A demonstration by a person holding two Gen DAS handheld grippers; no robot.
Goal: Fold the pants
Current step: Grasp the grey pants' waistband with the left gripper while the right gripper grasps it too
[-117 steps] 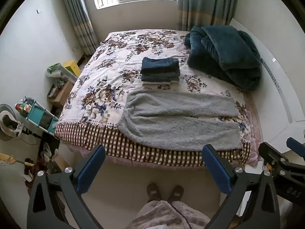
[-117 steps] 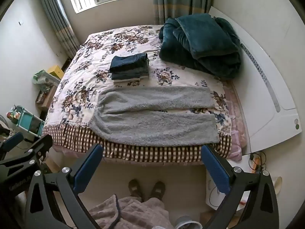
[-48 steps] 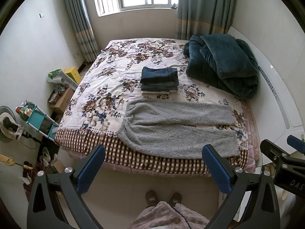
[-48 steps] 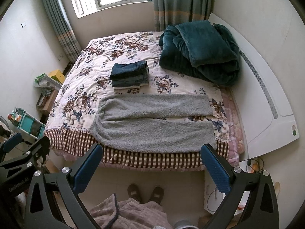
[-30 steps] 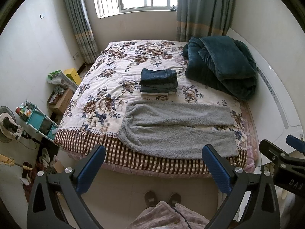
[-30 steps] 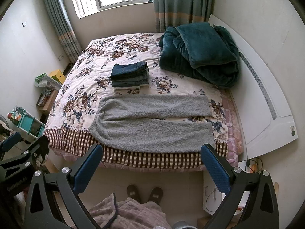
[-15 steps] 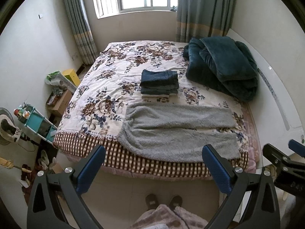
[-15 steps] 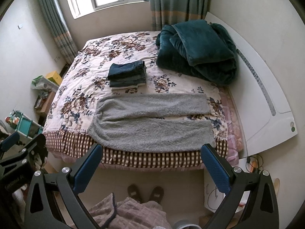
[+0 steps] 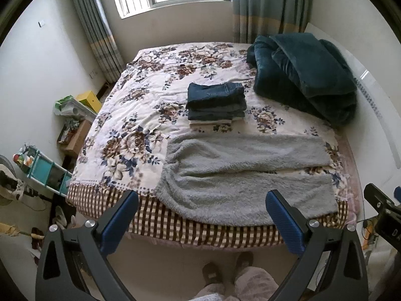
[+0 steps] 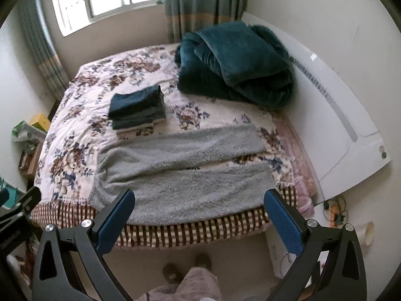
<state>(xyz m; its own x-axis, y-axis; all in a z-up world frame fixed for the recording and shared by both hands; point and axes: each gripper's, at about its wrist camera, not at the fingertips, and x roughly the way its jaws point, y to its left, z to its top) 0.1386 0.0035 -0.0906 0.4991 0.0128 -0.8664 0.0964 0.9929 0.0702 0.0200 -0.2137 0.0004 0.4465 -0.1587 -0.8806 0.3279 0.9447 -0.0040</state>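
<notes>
Grey fleece pants (image 9: 240, 173) lie spread flat along the near edge of the bed, waist at the left, both legs running right; they also show in the right wrist view (image 10: 180, 173). My left gripper (image 9: 200, 215) is open and empty, held high above the floor in front of the bed. My right gripper (image 10: 198, 215) is open and empty too, at about the same height. Neither touches the pants.
A stack of folded dark jeans (image 9: 216, 102) lies behind the pants on the floral bedspread (image 9: 130, 125). A rolled teal blanket (image 9: 308, 75) lies at the back right by the white headboard (image 10: 345, 130). A teal cart (image 9: 42, 173) and boxes stand left of the bed.
Both grippers have come closer to the bed and slightly lower. The right view has tilted and swung left. The pants have not moved.
</notes>
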